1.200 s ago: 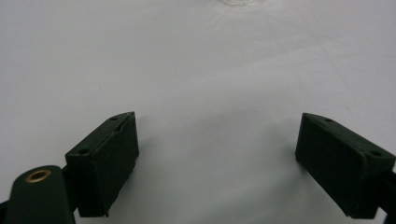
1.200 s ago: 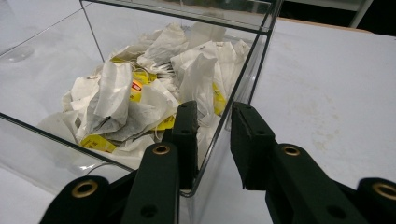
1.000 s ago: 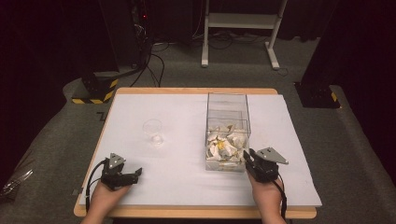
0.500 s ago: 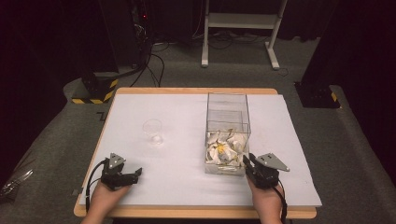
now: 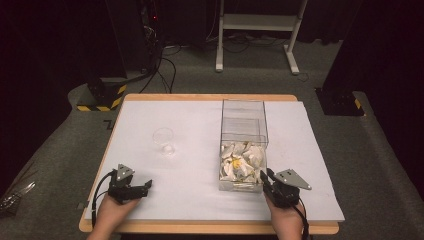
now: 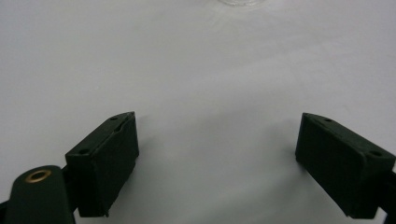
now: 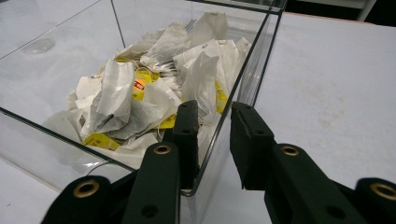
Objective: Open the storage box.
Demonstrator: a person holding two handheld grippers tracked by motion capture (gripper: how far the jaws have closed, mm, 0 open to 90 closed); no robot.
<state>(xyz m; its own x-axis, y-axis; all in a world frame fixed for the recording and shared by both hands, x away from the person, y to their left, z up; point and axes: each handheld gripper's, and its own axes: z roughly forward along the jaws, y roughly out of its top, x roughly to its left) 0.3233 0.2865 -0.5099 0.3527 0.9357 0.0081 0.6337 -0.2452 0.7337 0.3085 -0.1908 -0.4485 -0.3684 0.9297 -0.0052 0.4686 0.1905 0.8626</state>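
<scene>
A clear plastic box (image 5: 243,120) stands on the white table right of centre, its near half filled with white tea bags (image 5: 242,161) with yellow tags. My right gripper (image 5: 266,175) is at the box's near right corner. In the right gripper view its jaws are only a little apart, one on each side of the box's corner edge (image 7: 219,135), with a small gap on both sides, next to the tea bags (image 7: 154,84). My left gripper (image 5: 145,186) lies low at the table's near left. Its jaws are wide open over bare table (image 6: 210,93).
A small clear glass cup (image 5: 164,141) stands left of the box, and its base (image 6: 238,2) is just ahead of the left gripper. The white sheet (image 5: 185,115) covers a wooden table. Dark floor, cables and a white stand (image 5: 260,30) lie beyond.
My right gripper has drawn back a little toward the near edge, staying at the box's near right corner. The left gripper has not moved.
</scene>
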